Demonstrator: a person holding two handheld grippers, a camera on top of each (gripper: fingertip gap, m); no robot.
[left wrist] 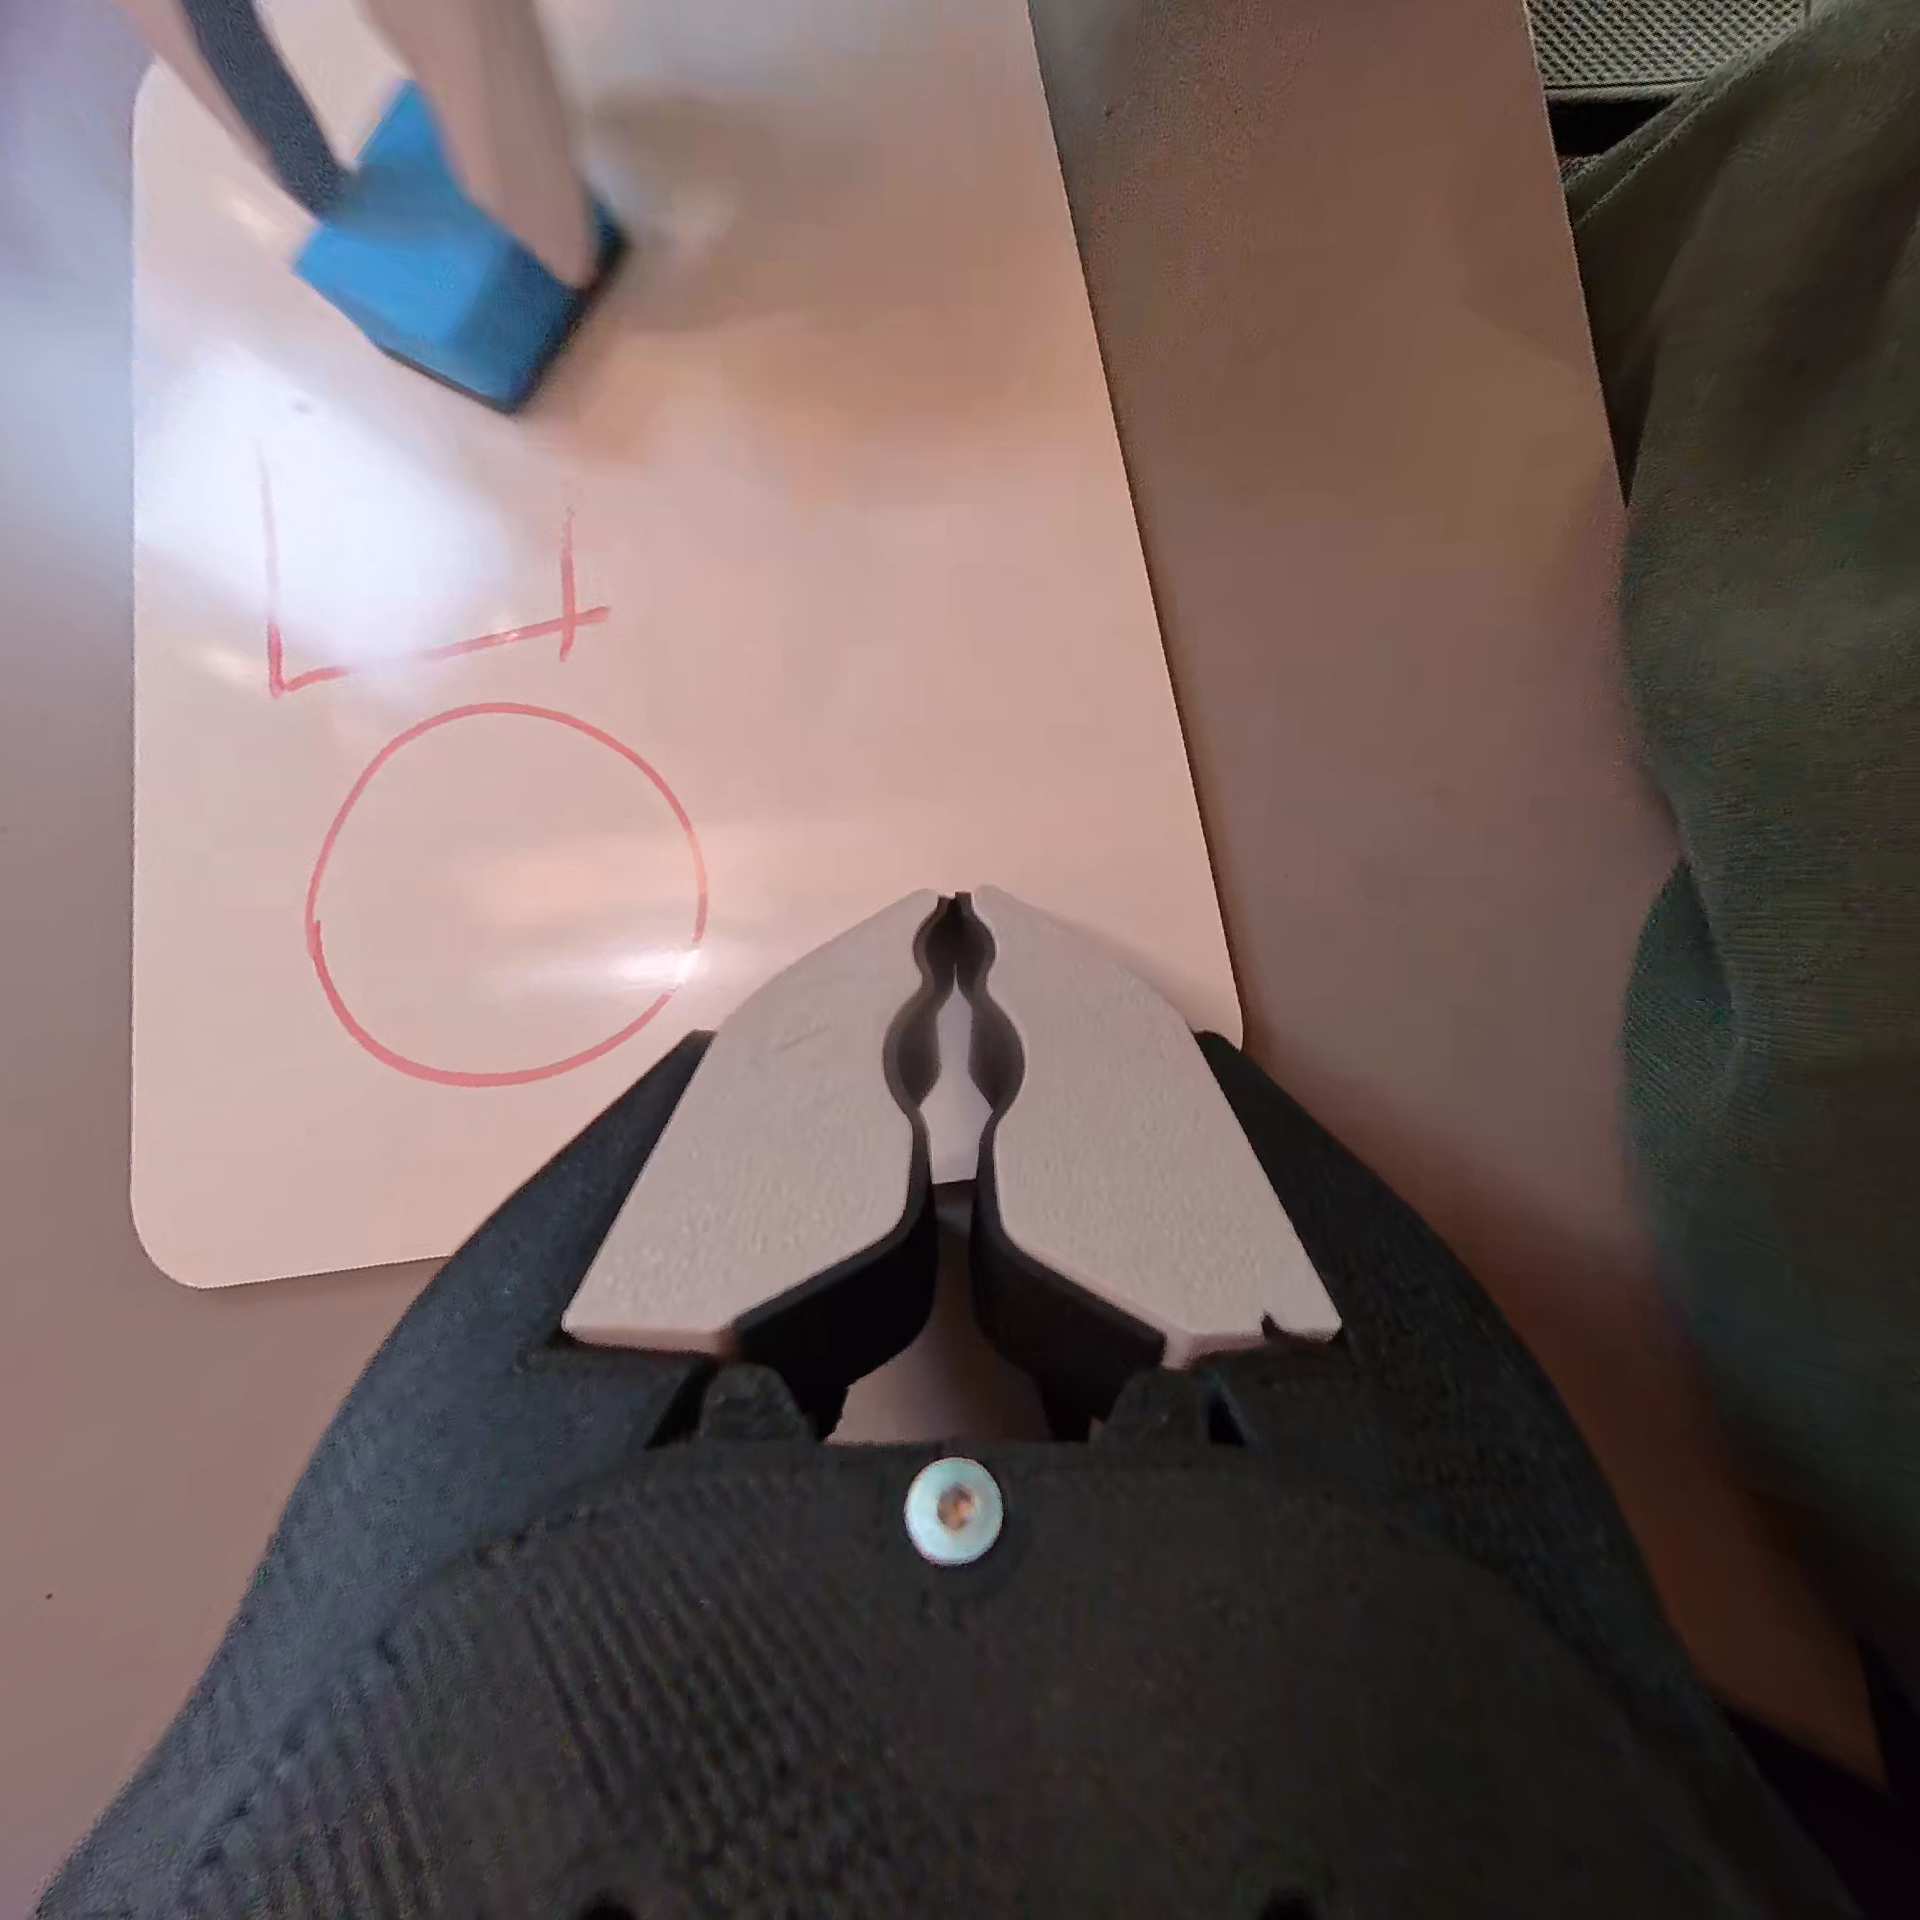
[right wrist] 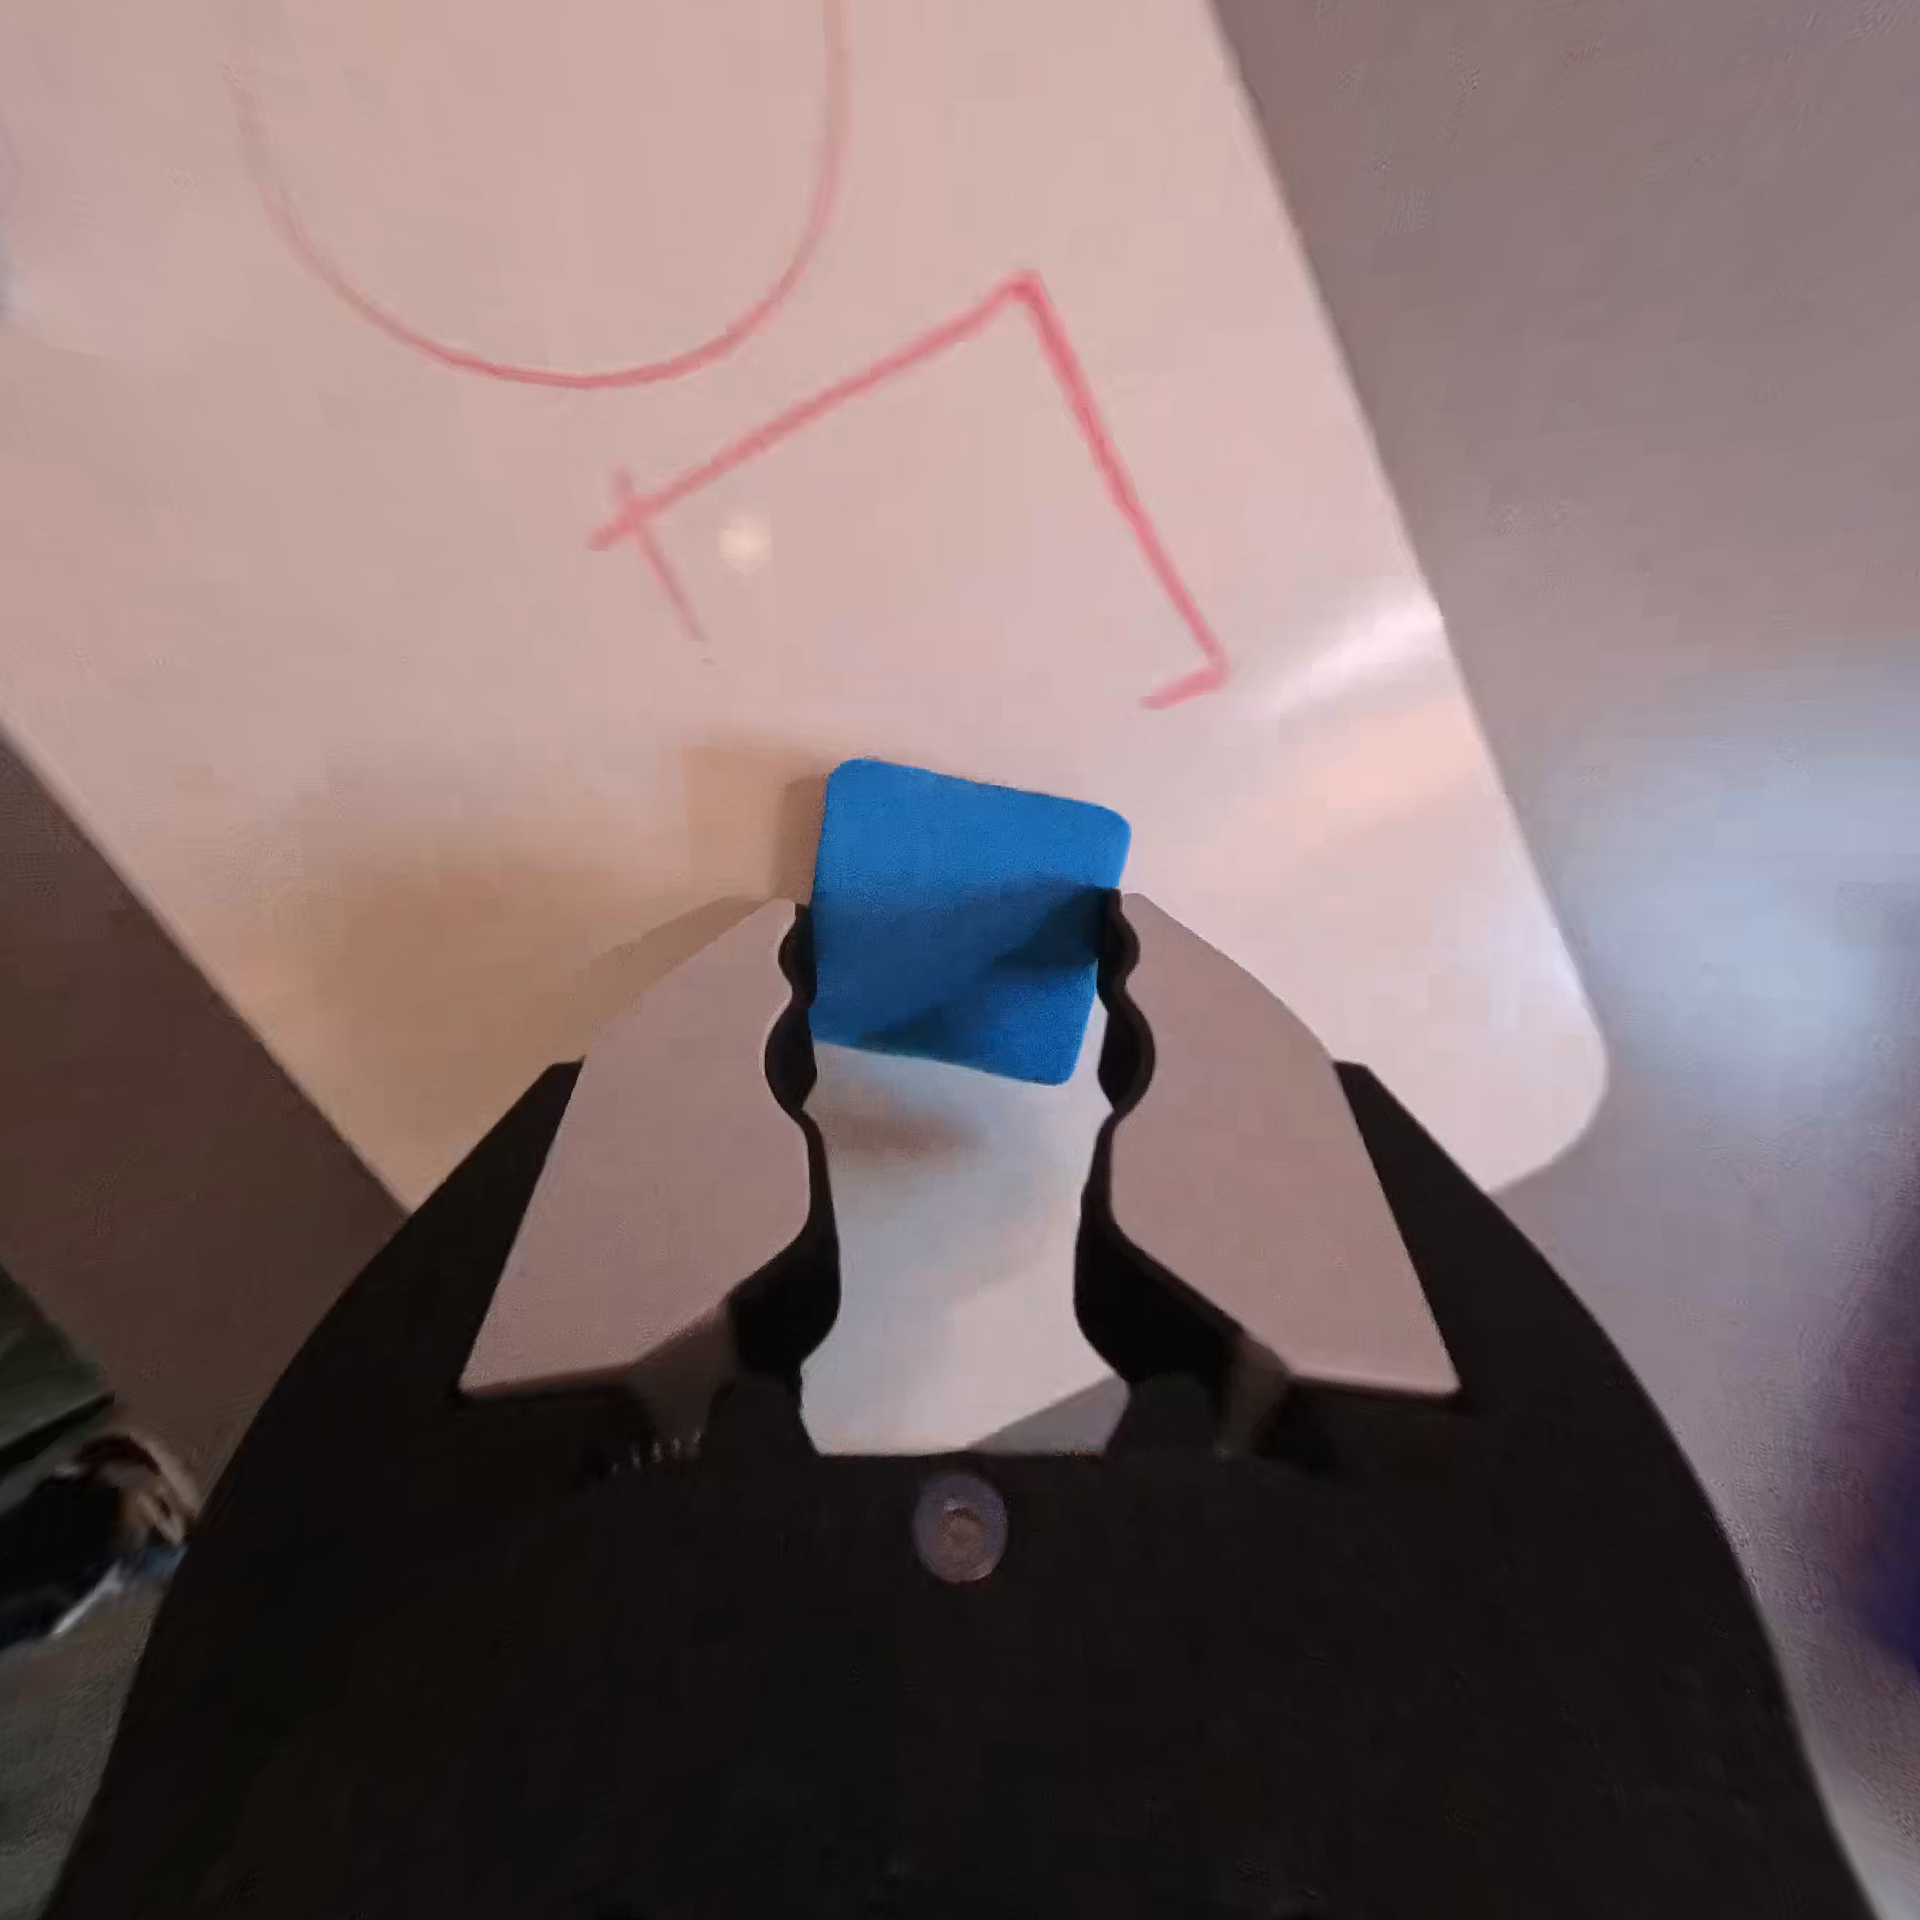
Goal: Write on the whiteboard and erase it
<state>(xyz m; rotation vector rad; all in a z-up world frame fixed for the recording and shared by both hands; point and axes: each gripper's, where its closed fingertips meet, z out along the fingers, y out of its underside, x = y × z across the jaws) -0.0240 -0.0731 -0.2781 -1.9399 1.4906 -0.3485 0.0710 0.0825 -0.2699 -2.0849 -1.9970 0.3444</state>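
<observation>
Brown tabletop under a glossy whiteboard.

Left wrist view: red circle intact, red angular strokes beside it partly gone at the end facing the eraser. Left gripper hovering at the board's near corner, tips pinched together on nothing. Blue eraser down on the far part of the board, between the right gripper's fingers. Green cloth at right edge.

Right wrist view: right gripper clamped on the eraser, both pads pressed to its sides. Strokes and circle just ahead, unwiped.

Judgement: writing done, erasing barely begun, 2 drawings mostly left.
</observation>
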